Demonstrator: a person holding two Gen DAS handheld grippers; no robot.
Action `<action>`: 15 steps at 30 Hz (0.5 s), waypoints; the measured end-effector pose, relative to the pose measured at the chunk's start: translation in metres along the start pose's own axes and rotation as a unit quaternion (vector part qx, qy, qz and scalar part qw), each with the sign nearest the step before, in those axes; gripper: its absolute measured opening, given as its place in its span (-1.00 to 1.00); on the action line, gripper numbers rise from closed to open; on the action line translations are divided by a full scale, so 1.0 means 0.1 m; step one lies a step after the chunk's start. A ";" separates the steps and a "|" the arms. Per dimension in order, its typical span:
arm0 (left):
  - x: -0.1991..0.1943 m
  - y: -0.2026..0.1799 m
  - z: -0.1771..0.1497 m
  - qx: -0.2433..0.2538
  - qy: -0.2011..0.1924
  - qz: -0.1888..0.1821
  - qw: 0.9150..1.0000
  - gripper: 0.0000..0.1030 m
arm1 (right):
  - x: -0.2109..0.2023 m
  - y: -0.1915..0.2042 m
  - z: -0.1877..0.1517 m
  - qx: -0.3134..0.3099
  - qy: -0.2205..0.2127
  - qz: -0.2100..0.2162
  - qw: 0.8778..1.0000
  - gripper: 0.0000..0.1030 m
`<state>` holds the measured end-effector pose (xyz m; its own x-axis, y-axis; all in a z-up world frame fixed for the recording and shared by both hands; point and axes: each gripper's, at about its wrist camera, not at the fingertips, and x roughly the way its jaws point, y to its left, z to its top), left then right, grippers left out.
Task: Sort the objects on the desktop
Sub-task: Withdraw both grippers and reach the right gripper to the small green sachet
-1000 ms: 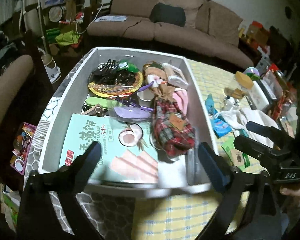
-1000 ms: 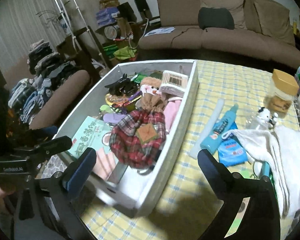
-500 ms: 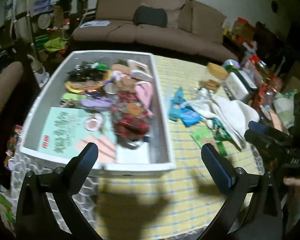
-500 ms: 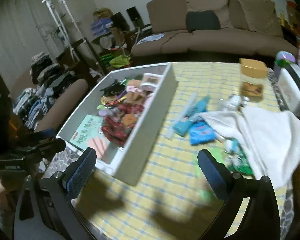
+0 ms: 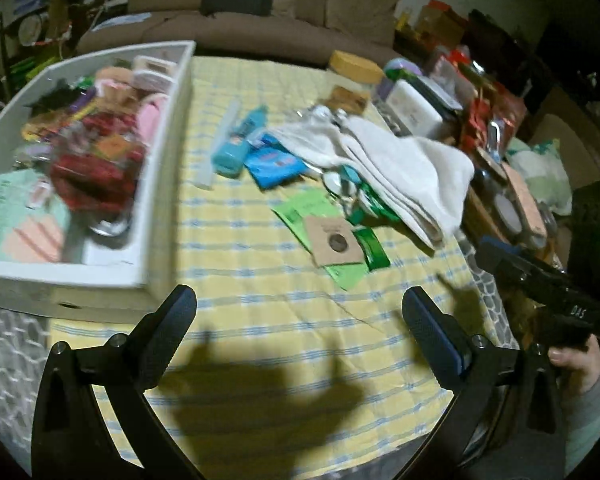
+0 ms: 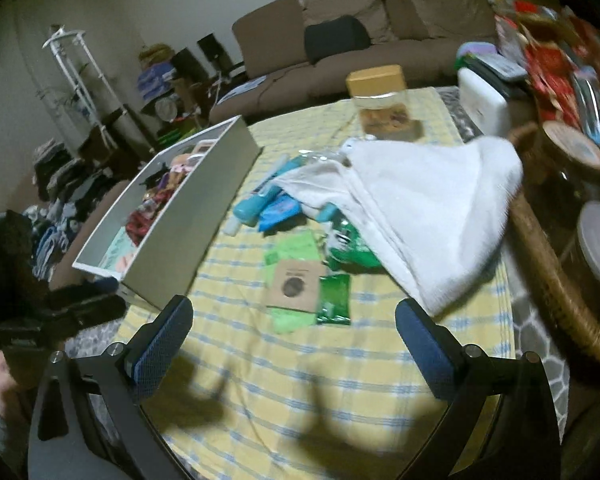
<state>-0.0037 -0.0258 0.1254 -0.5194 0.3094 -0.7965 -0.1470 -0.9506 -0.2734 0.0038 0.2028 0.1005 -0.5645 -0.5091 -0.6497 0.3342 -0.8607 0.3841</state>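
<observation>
Left wrist view: the left gripper (image 5: pixel 298 308) hangs over the yellow checked tablecloth (image 5: pixel 260 280) with its jaws spread wide and nothing between them. At the far left sits the white box (image 5: pixel 168 128), crowded with sorted things: a red plaid pouch (image 5: pixel 96 168), a green packet (image 5: pixel 16 216) at its near end, pink and dark items farther back. To the right of the box, loose on the cloth, lie a teal bottle (image 5: pixel 240 140), a blue packet (image 5: pixel 276 164), a brown card (image 5: pixel 332 240) resting on green sachets (image 5: pixel 340 268), and a white towel (image 5: pixel 404 172) draped over further small items. At the near right edge a hand (image 5: pixel 576 364) holds the other tool.

Right wrist view: the right gripper (image 6: pixel 294 308) is likewise wide open and empty, above the same cloth. The box (image 6: pixel 204 204) stands at the left, its long wall facing the camera. The card (image 6: pixel 294 284) and sachets (image 6: pixel 332 300) lie just beyond the fingers, the bottle (image 6: pixel 256 204) and the blue packet (image 6: pixel 280 210) farther back, the towel (image 6: pixel 428 208) to the right. A jar with a tan lid (image 6: pixel 380 96) stands at the far side, a wicker basket (image 6: pixel 548 272) at the right edge.
</observation>
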 end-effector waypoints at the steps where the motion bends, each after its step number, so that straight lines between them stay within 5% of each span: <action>1: 0.05 -0.03 -0.01 0.002 0.002 -0.002 1.000 1.00 | 0.01 -0.05 -0.02 0.004 0.000 0.001 1.000 0.99; 7: 0.45 -0.17 -0.09 0.009 0.018 -0.001 1.000 0.99 | 0.12 -0.18 -0.09 -0.001 0.009 0.015 1.000 0.98; 11: 0.61 -0.14 -0.12 -0.002 0.020 -0.004 1.000 0.99 | 0.30 -0.12 -0.10 -0.026 0.032 0.017 0.999 0.58; 15: 0.72 -0.10 -0.15 -0.001 0.025 -0.002 1.000 0.99 | 0.63 -0.08 -0.14 -0.041 0.064 0.002 0.997 0.37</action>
<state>-0.0267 0.0060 0.0626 -0.4756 0.3143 -0.8216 -0.1472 -0.9492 -0.2780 -0.0239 0.1777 0.0479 -0.4638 -0.5039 -0.7287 0.4005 -0.8529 0.3349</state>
